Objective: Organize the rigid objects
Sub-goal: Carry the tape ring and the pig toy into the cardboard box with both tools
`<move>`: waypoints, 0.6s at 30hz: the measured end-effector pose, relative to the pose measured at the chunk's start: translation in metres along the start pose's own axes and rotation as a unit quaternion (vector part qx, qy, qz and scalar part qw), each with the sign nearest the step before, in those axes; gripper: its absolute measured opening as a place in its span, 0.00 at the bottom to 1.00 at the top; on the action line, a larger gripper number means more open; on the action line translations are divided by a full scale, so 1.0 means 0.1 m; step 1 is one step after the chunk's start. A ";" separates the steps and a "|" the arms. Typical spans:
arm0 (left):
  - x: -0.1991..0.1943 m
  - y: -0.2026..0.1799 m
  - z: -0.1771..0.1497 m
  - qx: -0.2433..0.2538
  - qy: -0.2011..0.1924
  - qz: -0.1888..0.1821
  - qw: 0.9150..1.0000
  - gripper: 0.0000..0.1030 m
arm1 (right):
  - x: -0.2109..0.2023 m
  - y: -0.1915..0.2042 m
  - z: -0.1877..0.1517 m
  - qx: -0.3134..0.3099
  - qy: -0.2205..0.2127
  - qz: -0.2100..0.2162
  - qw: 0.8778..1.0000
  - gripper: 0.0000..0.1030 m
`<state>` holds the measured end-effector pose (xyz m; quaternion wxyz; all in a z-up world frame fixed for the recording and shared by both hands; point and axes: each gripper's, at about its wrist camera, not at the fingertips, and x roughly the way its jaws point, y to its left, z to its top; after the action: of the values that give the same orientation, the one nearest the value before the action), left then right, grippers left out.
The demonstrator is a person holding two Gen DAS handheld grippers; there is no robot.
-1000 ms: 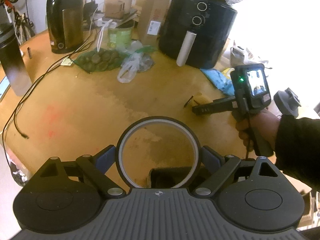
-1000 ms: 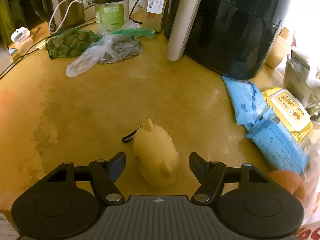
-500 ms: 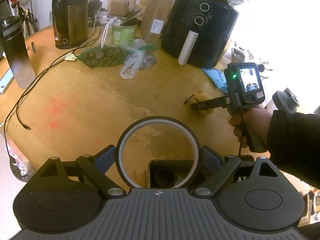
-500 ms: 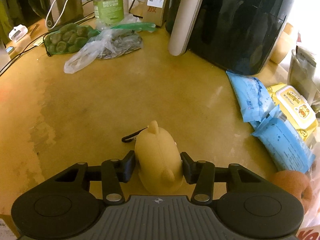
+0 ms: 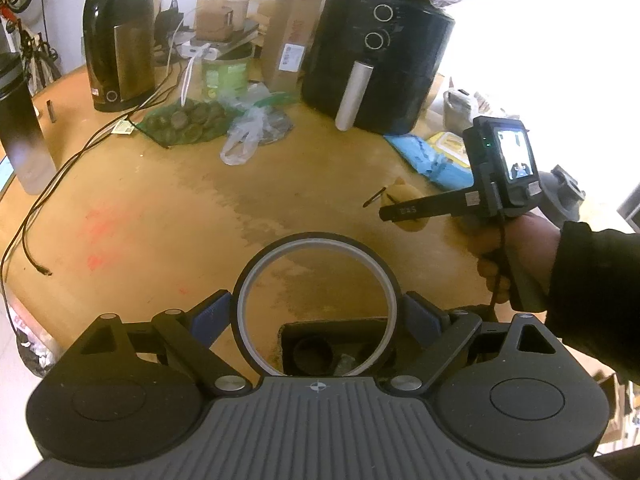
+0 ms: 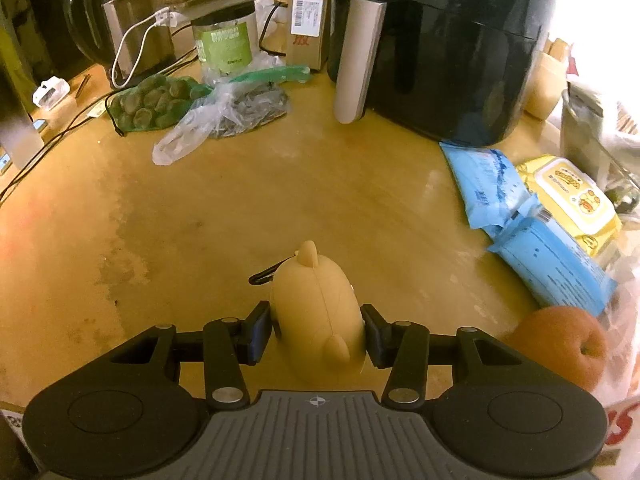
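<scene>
While right tongs (image 6: 318,330) clamp smooth rounded beige figurine (image 6: 316,312); left tongs (image 5: 316,316) grip thin ring (image 5: 316,308).

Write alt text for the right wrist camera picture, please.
The right gripper is shut on a small yellow animal-shaped case just above a wooden table. Behind stand a black air fryer and, to the right, blue packets and an orange.

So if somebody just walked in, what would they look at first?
Probably the little yellow animal-shaped toy pinched in the right gripper, near the table's front edge. Next, the black tape ring held in the left gripper, and the big black air fryer at the back.
</scene>
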<state>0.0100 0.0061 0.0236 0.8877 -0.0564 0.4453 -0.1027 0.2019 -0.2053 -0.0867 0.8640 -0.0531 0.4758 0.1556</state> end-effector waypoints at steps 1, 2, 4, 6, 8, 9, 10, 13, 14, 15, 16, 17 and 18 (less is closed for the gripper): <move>0.00 0.00 0.00 0.001 0.000 -0.001 1.000 0.89 | -0.02 -0.01 0.00 0.003 -0.001 0.001 1.000 0.49; -0.01 -0.01 0.00 0.002 -0.001 -0.001 1.000 0.89 | -0.04 -0.02 -0.01 0.004 -0.002 0.001 1.000 0.49; -0.01 -0.02 0.00 0.004 -0.002 -0.002 1.000 0.89 | -0.09 -0.04 -0.02 0.007 -0.006 0.002 1.000 0.49; -0.02 -0.03 0.00 0.007 -0.004 -0.004 1.000 0.89 | -0.15 -0.05 -0.03 0.009 -0.011 0.004 1.000 0.49; -0.02 -0.03 0.00 0.010 -0.005 -0.006 1.000 0.89 | -0.23 -0.06 -0.05 0.010 -0.017 0.008 1.000 0.49; -0.03 -0.03 0.00 0.011 -0.005 -0.007 1.000 0.89 | -0.26 -0.07 -0.06 0.011 -0.020 0.010 1.000 0.49; -0.03 -0.04 0.00 0.012 -0.006 -0.008 1.000 0.89 | -0.31 -0.07 -0.07 0.013 -0.022 0.010 1.000 0.49; -0.03 -0.04 0.00 0.015 -0.008 -0.010 1.000 0.89 | -0.41 -0.09 -0.09 0.019 -0.028 0.011 0.999 0.49; -0.03 -0.05 0.00 0.017 -0.009 -0.012 1.000 0.89 | -0.46 -0.10 -0.11 0.022 -0.030 0.011 0.999 0.49; -0.03 -0.05 0.00 0.018 -0.009 -0.012 1.000 0.89 | -0.49 -0.11 -0.11 0.025 -0.031 0.011 0.999 0.49; -0.04 -0.05 0.00 0.019 -0.010 -0.014 1.000 0.89 | -0.53 -0.12 -0.12 0.030 -0.031 0.012 0.999 0.49; -0.04 -0.06 0.00 0.020 -0.011 -0.015 1.000 0.89 | -0.56 -0.13 -0.14 0.034 -0.032 0.013 0.999 0.49; -0.03 -0.05 0.00 0.022 -0.012 -0.016 1.000 0.89 | -0.60 -0.14 -0.15 0.037 -0.034 0.014 0.999 0.49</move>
<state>0.0077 0.0016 0.0272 0.8921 -0.0458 0.4314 -0.1261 0.1644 -0.2350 -0.0456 0.8787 -0.0096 0.4526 0.1516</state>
